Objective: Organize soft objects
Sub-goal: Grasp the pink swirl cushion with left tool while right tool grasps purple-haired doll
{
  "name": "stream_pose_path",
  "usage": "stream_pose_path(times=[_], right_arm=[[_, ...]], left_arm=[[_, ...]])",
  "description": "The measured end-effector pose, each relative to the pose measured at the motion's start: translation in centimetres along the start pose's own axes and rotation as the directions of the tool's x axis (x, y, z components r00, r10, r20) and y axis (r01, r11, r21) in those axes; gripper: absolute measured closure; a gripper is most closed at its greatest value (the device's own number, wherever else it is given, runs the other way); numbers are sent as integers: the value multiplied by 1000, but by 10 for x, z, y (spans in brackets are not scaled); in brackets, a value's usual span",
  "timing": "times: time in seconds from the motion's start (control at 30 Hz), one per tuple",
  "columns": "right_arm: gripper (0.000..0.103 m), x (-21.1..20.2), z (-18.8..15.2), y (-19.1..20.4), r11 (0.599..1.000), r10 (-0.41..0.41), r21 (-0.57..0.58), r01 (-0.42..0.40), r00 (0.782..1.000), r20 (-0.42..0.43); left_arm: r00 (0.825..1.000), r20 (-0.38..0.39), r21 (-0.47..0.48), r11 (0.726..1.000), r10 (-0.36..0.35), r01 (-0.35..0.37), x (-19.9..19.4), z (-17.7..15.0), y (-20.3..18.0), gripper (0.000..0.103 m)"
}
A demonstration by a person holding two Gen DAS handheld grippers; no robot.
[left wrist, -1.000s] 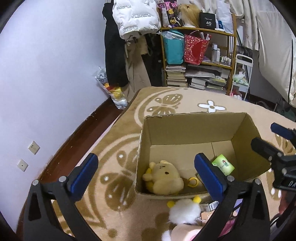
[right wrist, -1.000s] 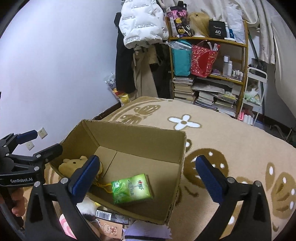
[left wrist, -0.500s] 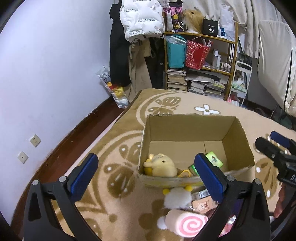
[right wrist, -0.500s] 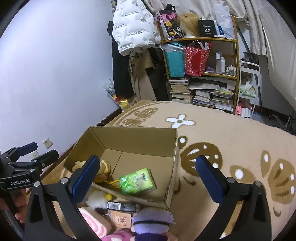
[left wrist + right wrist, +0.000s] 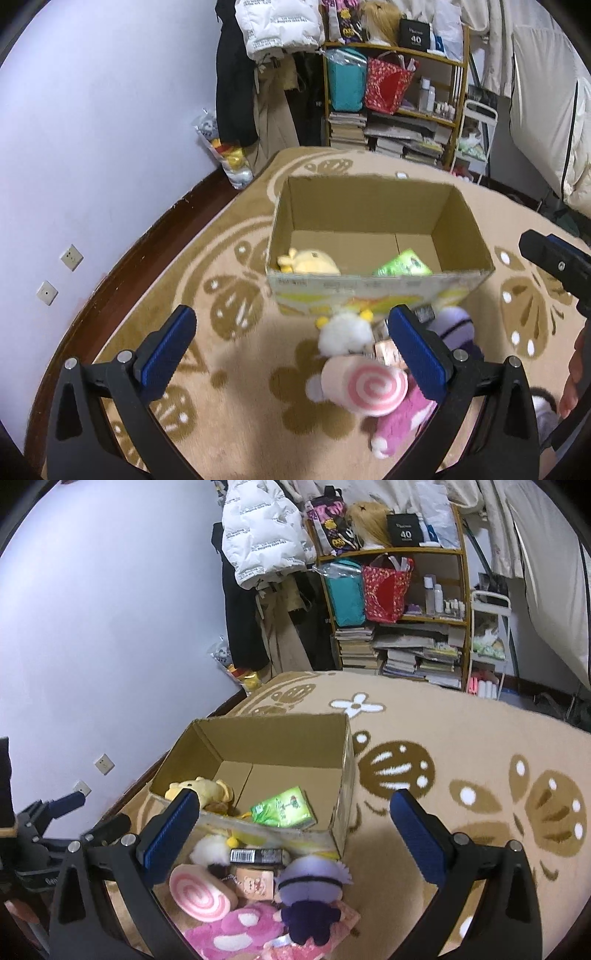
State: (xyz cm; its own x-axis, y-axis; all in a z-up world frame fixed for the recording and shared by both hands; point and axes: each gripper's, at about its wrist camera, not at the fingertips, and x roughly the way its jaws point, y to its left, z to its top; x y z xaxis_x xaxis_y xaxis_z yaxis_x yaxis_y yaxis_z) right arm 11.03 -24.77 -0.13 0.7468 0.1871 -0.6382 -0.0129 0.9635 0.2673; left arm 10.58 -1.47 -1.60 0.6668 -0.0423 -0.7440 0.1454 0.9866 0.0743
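Lived-in room of a home, likely a bedroom or storage corner. Beige carpet (image 5: 461, 738) with brown leaf and white flower motifs over dark wood floor (image 5: 147, 240). White puffer jacket (image 5: 258, 535) and dark coats (image 5: 240, 609) hang against a pale lilac wall (image 5: 110, 609). Wooden shelf (image 5: 436, 618) crowded with stacked books (image 5: 406, 657), a teal bag (image 5: 345, 594), a red bag (image 5: 386, 590) and toiletry bottles (image 5: 434, 596). Wall sockets (image 5: 72, 257) low on the wall. Plush toys (image 5: 229, 904) heaped by a cardboard box (image 5: 280, 738) on the carpet.
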Motion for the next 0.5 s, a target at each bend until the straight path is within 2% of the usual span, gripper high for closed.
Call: stream_pose_path(times=[0.3,0.5], right_arm=[[0,10,-26,-3,1000,-2,14,3,996,-87],[0,31,-40,-7,1000,-14,16,17,988,-152]], left_arm=[[997,-79,8,1000,-14,14,11,-25,-7,0],[995,-100,25,1000,-16,18,18,-29,-12,0]])
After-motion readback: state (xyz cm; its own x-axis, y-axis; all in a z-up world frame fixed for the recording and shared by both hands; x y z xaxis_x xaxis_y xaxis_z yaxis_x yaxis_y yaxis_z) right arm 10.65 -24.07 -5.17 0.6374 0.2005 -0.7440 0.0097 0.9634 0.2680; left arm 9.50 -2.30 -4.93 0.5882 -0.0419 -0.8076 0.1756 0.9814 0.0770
